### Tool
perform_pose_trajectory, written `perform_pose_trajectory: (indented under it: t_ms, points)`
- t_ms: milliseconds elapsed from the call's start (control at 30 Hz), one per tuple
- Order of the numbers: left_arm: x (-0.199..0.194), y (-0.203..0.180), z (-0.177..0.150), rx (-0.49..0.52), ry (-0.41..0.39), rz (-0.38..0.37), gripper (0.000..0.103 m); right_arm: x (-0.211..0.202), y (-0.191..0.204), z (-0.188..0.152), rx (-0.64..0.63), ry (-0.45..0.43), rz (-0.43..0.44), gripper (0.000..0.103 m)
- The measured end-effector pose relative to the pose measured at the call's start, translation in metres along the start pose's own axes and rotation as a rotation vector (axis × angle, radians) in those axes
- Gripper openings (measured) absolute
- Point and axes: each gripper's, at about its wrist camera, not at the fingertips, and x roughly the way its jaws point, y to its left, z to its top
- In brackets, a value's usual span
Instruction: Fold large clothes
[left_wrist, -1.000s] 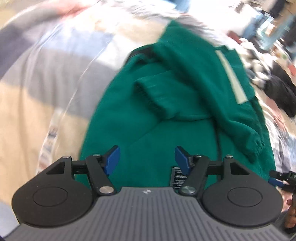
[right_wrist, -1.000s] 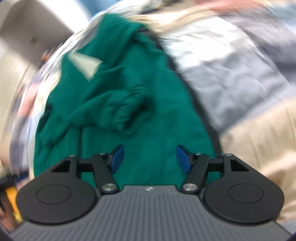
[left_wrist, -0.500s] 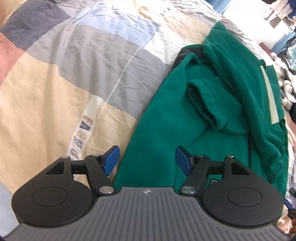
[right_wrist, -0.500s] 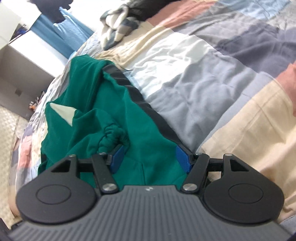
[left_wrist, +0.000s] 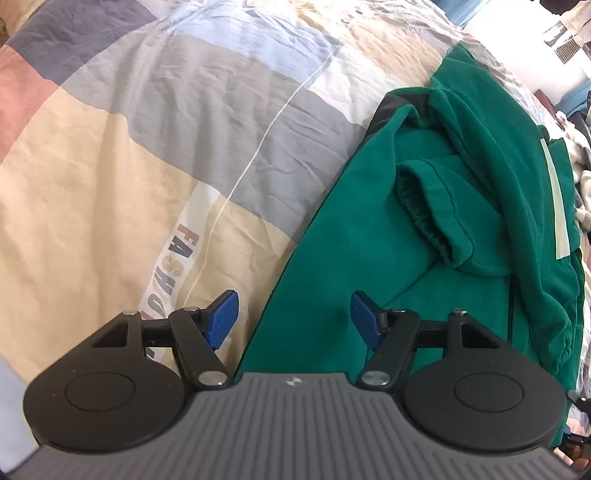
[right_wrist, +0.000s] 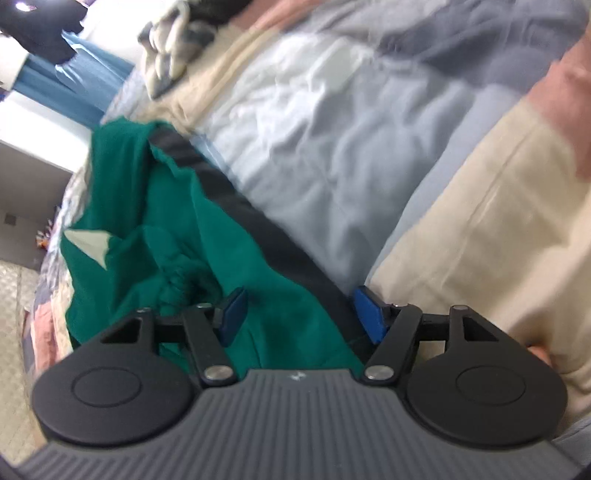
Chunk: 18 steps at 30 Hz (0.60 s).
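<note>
A green sweatshirt (left_wrist: 369, 236) lies partly folded on a patchwork bedspread (left_wrist: 147, 147), one elastic cuff (left_wrist: 428, 218) resting on its body and a pale stripe (left_wrist: 556, 199) on the far sleeve. My left gripper (left_wrist: 291, 315) is open and empty, straddling the garment's left edge. In the right wrist view the sweatshirt (right_wrist: 184, 236) shows with its dark band (right_wrist: 280, 243) along the edge. My right gripper (right_wrist: 299, 314) is open and empty over that edge, near the bottom corner.
The bedspread (right_wrist: 369, 129) has grey, blue, cream and pink panels with printed lettering (left_wrist: 173, 266). More clothes (right_wrist: 166, 55) are piled at the far end of the bed. A blue curtain (right_wrist: 74, 81) and a floor (right_wrist: 14, 302) lie beyond.
Both grippers have swung outward from over the middle of the sweatshirt to its opposite edges and lowered towards them. Both stayed open.
</note>
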Motion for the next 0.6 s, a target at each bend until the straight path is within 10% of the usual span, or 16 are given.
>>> perform_pose_trajectory:
  t_ms: [400,600]
  points:
    - [0.032,-0.008,0.007,0.062,0.178,-0.073,0.077,0.0,0.001,-0.023,0.035,0.1,0.322,0.081]
    - [0.018,-0.024,0.003,0.152,0.16,-0.196,0.076,0.0,0.011,-0.027,-0.024,0.094,0.351,0.081]
